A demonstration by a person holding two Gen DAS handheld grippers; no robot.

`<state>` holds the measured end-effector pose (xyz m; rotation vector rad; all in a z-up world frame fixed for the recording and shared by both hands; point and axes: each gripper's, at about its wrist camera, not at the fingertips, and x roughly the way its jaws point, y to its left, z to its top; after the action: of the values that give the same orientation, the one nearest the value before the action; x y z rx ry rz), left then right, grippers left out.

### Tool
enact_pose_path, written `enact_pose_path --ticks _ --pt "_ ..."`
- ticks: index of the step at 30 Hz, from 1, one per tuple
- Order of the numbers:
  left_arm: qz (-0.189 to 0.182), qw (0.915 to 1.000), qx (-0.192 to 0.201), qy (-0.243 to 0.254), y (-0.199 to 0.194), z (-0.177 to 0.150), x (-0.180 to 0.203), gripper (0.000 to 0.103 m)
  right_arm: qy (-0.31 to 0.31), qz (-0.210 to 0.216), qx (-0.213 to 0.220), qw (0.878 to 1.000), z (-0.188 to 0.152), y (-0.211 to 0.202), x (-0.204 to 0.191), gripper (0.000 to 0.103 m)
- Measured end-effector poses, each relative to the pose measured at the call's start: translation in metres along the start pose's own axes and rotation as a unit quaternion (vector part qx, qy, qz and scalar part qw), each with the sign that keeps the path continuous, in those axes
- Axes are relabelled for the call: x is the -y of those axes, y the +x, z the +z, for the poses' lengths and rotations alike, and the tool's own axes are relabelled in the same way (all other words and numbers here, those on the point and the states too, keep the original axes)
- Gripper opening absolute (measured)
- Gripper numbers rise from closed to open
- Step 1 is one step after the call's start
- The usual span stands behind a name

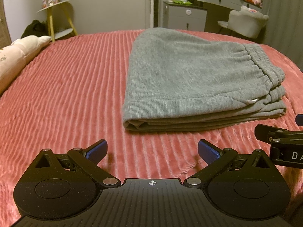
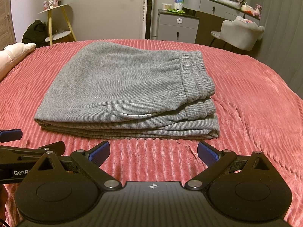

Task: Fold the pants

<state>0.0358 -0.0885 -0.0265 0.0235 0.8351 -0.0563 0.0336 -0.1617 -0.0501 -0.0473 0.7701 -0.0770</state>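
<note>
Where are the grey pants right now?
The grey pants lie folded on the pink bedspread, just ahead of both open tongs, with the pale pillow off to their left.

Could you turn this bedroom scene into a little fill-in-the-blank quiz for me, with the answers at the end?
1. The grey pants lie in a folded stack on a ribbed bedspread coloured ____.
2. Both the left gripper and the right gripper have their jaws ____ and hold nothing.
3. The finger pads of the grippers are coloured ____.
4. In the right wrist view, the elastic waistband sits at the stack's ____ end.

Answers: pink; open; blue; right
</note>
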Motion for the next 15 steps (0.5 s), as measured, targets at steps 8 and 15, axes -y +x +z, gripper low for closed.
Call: enact_pose_path --ticks 8,15 --pt "0.0 1.0 0.0 -0.001 -0.0001 0.0 0.0002 0.103 0.0 0.0 -0.001 1.0 -0.0003 0.0003 -0.0006 0.099" --pt "-0.001 1.0 -0.001 -0.003 -0.0002 0.0002 0.0002 0.103 0.0 0.0 -0.002 1.0 -0.0007 0.0008 -0.0006 0.099"
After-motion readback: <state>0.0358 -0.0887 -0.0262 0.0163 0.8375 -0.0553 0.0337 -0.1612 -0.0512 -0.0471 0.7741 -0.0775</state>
